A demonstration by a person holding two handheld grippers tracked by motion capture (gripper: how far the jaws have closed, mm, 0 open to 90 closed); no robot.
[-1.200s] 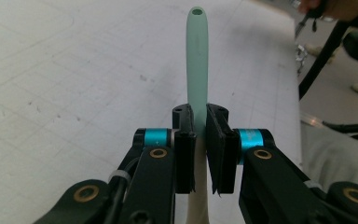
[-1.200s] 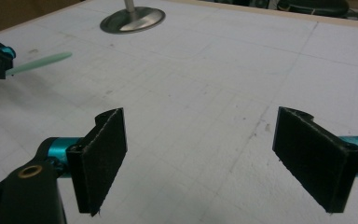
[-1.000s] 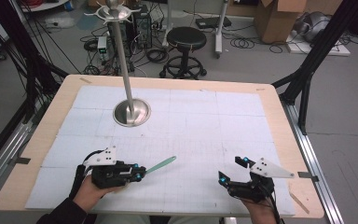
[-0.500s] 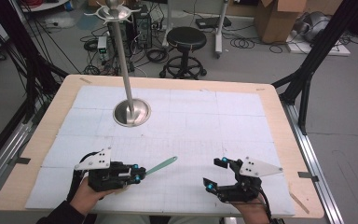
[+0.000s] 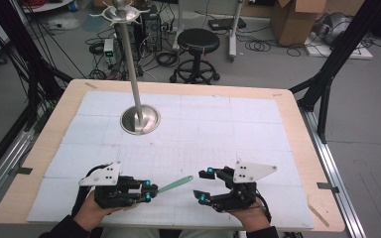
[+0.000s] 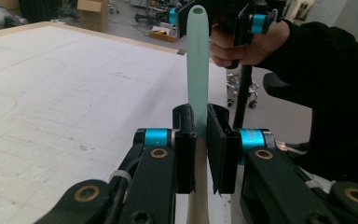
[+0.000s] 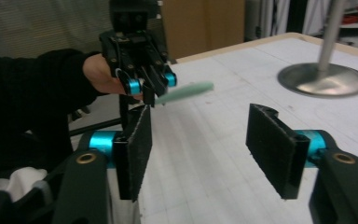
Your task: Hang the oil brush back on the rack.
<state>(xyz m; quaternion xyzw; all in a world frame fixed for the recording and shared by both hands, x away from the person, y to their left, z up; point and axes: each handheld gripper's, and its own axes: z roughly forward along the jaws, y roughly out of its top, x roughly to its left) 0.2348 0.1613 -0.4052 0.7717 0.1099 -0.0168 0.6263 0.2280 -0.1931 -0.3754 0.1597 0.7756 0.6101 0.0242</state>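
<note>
The table [image 5: 297, 124] carries a white gridded mat [image 5: 228, 134], and a metal stand [image 5: 139, 119] with a round base rises from the mat's far left part. At the near edge, the left claw [image 5: 149, 189] is clamped on a pale green stick [image 5: 175, 184], which juts out above the mat toward the right claw [image 5: 202, 186]. The right claw's jaws have just been closing; they stand apart with nothing between them, near the stick's tip but not touching it.
</note>
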